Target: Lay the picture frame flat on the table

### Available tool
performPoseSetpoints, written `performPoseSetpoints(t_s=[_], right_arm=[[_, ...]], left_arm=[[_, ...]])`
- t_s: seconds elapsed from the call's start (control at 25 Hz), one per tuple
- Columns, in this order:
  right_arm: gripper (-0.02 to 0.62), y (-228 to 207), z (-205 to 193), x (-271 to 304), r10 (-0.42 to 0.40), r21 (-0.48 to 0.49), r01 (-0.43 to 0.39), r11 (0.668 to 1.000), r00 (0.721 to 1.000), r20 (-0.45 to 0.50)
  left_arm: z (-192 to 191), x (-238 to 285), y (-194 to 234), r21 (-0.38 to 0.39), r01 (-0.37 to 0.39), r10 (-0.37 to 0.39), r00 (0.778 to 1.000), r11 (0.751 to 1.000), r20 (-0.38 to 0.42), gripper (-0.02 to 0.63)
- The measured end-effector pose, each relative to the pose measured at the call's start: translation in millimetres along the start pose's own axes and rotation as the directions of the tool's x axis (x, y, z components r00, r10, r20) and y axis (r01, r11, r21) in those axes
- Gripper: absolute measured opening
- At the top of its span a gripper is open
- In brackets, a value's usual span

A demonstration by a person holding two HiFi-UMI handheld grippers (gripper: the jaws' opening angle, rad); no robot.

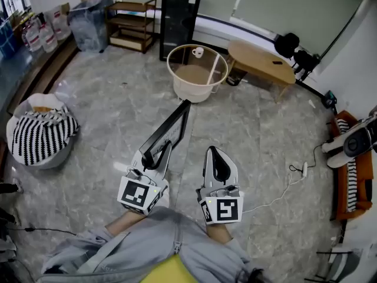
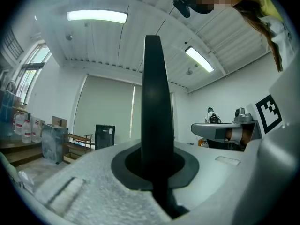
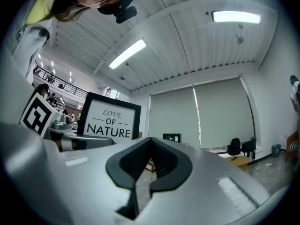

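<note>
A black picture frame (image 1: 171, 128) is held upright in the air, seen edge-on in the head view. My left gripper (image 1: 155, 156) is shut on its lower edge. In the left gripper view the frame's dark edge (image 2: 154, 102) rises straight up from between the closed jaws of that gripper (image 2: 157, 172). My right gripper (image 1: 220, 161) hangs beside it on the right, shut with nothing in it. The right gripper view shows its jaws (image 3: 150, 165) closed, and to the left the frame's front (image 3: 110, 121) with the print "LOVE OF NATURE".
Ahead on the marble floor stand a round white side table (image 1: 177, 81) with a mug (image 1: 198, 52), and an oval wooden table (image 1: 262, 61). Behind are a black cabinet (image 1: 181, 19) and a wooden shelf (image 1: 131, 25). A striped basket (image 1: 42, 135) sits left; a cable (image 1: 277, 196) lies right.
</note>
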State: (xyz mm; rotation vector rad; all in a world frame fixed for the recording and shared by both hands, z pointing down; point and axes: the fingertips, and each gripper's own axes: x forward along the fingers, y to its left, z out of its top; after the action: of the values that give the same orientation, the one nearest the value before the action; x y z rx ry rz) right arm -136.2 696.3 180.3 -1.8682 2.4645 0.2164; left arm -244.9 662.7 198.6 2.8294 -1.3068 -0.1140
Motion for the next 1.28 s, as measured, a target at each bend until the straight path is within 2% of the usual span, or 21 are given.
performPoseSetpoints(t_s=[0.36,0.48,0.64,1.0,1.28], right_arm=[[-0.006,-74,-21,169,-0.04,-0.003,0.04,0.999,0.999,0.007],[-0.005,-101,-29,212,-0.076,0.029,0.075,0.997,0.997,0.01],[-0.005,-127,-42,248,-0.108,0.061,0.108,0.992,0.994,0.003],[-0.006,-157,-72,301,-0.123,0.074,0.127,0.989,0.991,-0.047],[-0.005,-217,-97,374,-0.094,0.073,0.096,0.993,0.995,-0.03]], left_arm=[[4,157,112,0.015,0.028,-0.028,1.0,1.0,0.009,0.012],[3,204,138,0.025,0.049,-0.049,0.999,0.999,0.013,0.012],[-3,247,158,0.017,0.076,-0.076,0.997,0.997,0.007,0.012],[-28,296,187,-0.027,0.093,-0.094,0.995,0.995,-0.034,0.012],[-47,382,208,-0.026,0.091,-0.092,0.995,0.995,-0.029,0.012]])
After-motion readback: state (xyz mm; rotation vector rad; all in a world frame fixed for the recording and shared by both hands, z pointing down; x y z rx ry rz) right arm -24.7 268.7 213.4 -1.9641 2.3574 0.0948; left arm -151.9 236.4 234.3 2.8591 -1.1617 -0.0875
